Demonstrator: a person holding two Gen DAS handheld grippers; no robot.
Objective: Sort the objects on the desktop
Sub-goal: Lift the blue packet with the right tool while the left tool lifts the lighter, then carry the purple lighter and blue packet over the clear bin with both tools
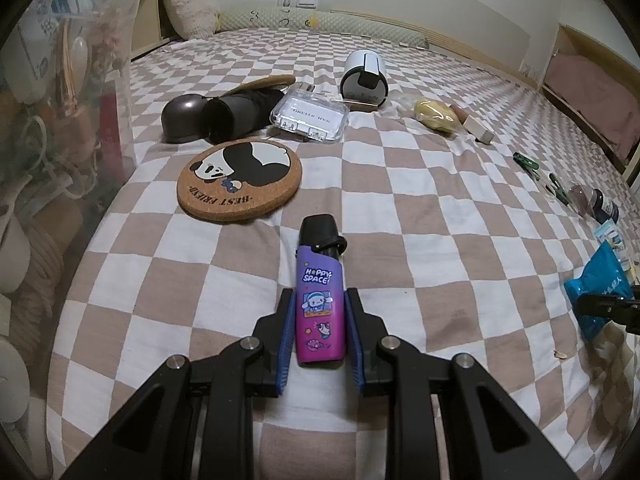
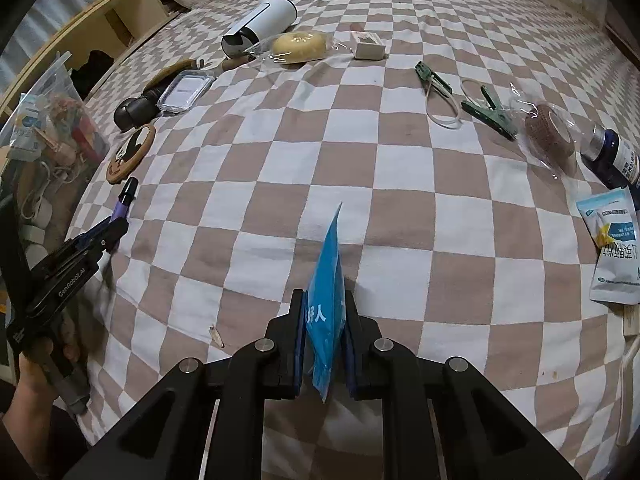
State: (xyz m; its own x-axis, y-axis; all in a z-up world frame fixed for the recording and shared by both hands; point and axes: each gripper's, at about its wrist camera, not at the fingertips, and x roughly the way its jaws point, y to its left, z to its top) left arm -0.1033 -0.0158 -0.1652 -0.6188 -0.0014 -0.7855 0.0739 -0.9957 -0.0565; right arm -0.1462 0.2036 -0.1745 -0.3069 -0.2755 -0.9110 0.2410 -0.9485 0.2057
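Note:
My left gripper (image 1: 320, 300) is shut on a purple "Happy Space" lighter (image 1: 320, 300), whose black cap points away over the checked bedsheet. From the right wrist view the same gripper (image 2: 116, 226) shows at the left edge, held by a hand (image 2: 36, 376), with the lighter (image 2: 126, 200) sticking out. My right gripper (image 2: 324, 300) is shut on a blue plastic packet (image 2: 328, 280), held edge-on above the sheet. That blue packet (image 1: 600, 296) also appears at the right edge of the left wrist view.
A panda cork coaster (image 1: 239, 180), dark umbrella (image 1: 240, 110), clear case (image 1: 310, 114), white cylinder device (image 1: 365, 76) and yellow sponge (image 1: 434, 114) lie ahead. Green clips (image 2: 490, 110), brown tape roll (image 2: 550, 130), blue bottle (image 2: 612, 156) and white sachets (image 2: 616, 248) lie right. A clear bag of items (image 1: 52, 120) stands left.

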